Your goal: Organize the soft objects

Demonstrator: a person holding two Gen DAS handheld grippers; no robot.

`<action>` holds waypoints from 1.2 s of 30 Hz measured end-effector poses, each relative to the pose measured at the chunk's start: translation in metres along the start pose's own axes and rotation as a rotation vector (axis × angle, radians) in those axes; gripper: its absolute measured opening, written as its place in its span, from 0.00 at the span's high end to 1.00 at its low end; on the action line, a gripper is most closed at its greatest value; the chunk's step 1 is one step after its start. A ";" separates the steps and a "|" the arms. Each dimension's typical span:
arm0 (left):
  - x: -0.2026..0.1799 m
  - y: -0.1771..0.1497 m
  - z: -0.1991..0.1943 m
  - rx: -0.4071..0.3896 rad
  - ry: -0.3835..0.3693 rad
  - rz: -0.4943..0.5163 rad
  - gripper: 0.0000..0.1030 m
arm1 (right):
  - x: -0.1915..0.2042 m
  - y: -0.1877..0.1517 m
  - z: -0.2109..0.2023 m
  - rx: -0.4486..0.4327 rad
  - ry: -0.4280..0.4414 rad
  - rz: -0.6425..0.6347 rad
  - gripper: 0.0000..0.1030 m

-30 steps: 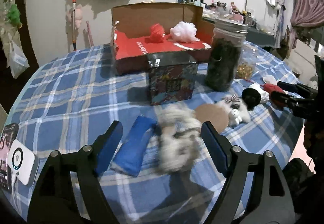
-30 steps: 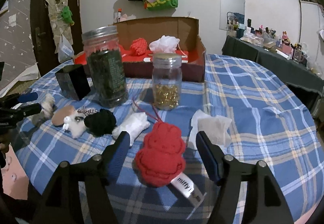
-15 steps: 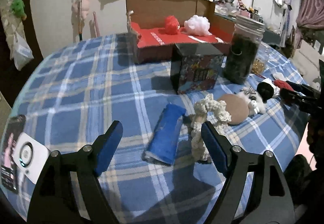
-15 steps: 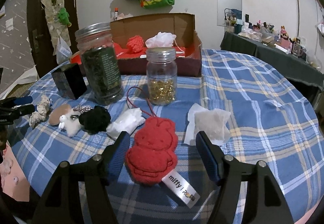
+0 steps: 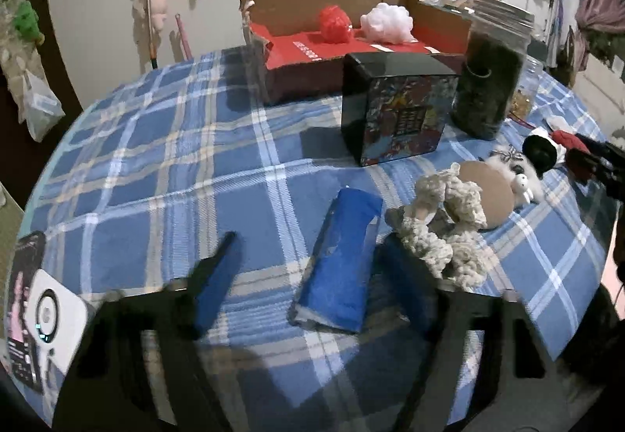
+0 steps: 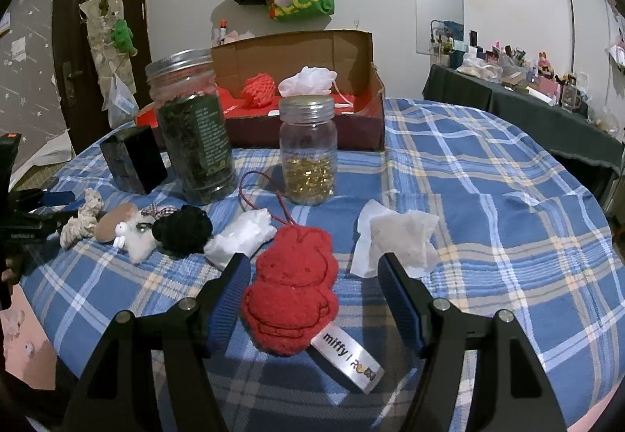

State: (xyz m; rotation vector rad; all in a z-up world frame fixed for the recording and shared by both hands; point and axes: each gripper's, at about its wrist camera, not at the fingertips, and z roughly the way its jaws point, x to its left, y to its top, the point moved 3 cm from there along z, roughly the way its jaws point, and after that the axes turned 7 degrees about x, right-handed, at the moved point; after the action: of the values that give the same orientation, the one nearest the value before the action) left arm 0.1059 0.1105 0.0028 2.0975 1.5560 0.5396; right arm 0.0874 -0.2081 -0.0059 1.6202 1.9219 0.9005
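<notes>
Between my spread right jaws lies the red plush (image 6: pixel 291 285), soft and light. Its plump middle should pinch easily. My left jaws, also spread, flank the blue roll (image 5: pixel 339 262).

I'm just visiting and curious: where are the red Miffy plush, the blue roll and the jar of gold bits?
red Miffy plush (image 6: pixel 291 285): right wrist view, belly.
blue roll (image 5: pixel 340 260): left wrist view, middle of its top.
jar of gold bits (image 6: pixel 308 154): right wrist view, glass front.

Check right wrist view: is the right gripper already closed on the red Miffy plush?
No, the right gripper is open, both fingers clear of the red Miffy plush lying between them.
</notes>
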 end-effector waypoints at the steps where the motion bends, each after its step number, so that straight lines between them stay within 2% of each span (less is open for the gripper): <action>1: -0.001 0.000 0.000 -0.004 -0.015 -0.001 0.57 | 0.002 -0.001 0.002 0.006 0.001 -0.006 0.33; 2: -0.005 0.000 0.000 -0.008 -0.015 0.014 0.63 | 0.004 -0.003 0.005 0.016 0.002 -0.015 0.35; 3: -0.009 0.000 -0.001 -0.015 -0.016 0.034 0.74 | 0.006 -0.004 0.007 0.022 0.009 -0.021 0.42; 4: -0.014 0.000 -0.002 -0.023 -0.015 0.054 0.77 | 0.009 -0.005 0.008 0.021 0.022 -0.029 0.56; 5: -0.019 -0.001 -0.002 -0.031 0.004 0.070 0.78 | 0.011 -0.006 0.008 0.017 0.029 -0.038 0.65; 9: -0.024 0.001 -0.016 -0.056 -0.003 0.059 0.78 | 0.011 -0.002 -0.003 -0.034 -0.008 -0.028 0.65; 12: -0.027 0.009 -0.041 -0.119 0.008 0.046 0.78 | 0.002 0.006 -0.022 -0.093 -0.008 0.016 0.65; 16: -0.047 0.021 -0.067 -0.193 -0.029 0.066 0.78 | 0.007 0.020 -0.043 -0.156 0.036 0.027 0.65; 18: -0.066 0.026 -0.070 -0.216 -0.075 0.084 0.78 | 0.016 0.024 -0.047 -0.174 0.057 0.013 0.65; 22: -0.100 0.033 -0.060 -0.206 -0.162 0.107 0.78 | 0.035 0.024 -0.047 -0.188 0.090 -0.001 0.65; 27: -0.130 0.035 -0.039 -0.173 -0.239 0.103 0.78 | 0.050 0.017 -0.033 -0.160 0.124 -0.004 0.65; 36: -0.145 0.033 -0.018 -0.138 -0.262 0.076 0.78 | 0.057 0.011 -0.015 -0.109 0.158 0.003 0.65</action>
State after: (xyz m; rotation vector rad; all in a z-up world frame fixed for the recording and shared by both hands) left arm 0.0808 -0.0345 0.0313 2.0354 1.2619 0.3686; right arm 0.0725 -0.1540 0.0158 1.5294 1.9374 1.1450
